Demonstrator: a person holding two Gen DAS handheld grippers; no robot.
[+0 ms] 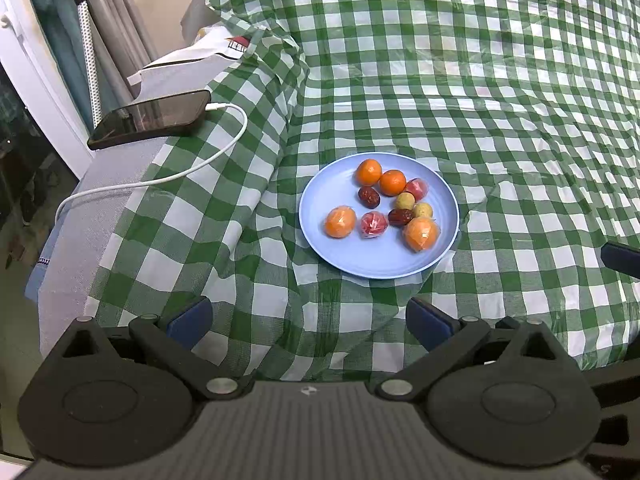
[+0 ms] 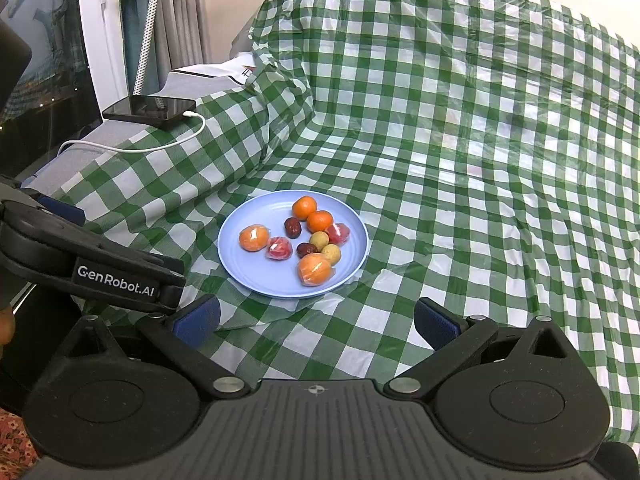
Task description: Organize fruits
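Right, on my far left a phone (image 1: 150,118) lies charging; my left gripper (image 1: 308,322) gapes wide and empty, the blue plate (image 1: 340,256) of fruit sits mid-cloth ahead, and my right gripper (image 2: 316,322) hangs equally wide, empty.

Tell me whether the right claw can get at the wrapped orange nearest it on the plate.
Probably yes. The right claw is open, and only bare checked cloth lies between it and that wrapped orange at the plate's near edge.
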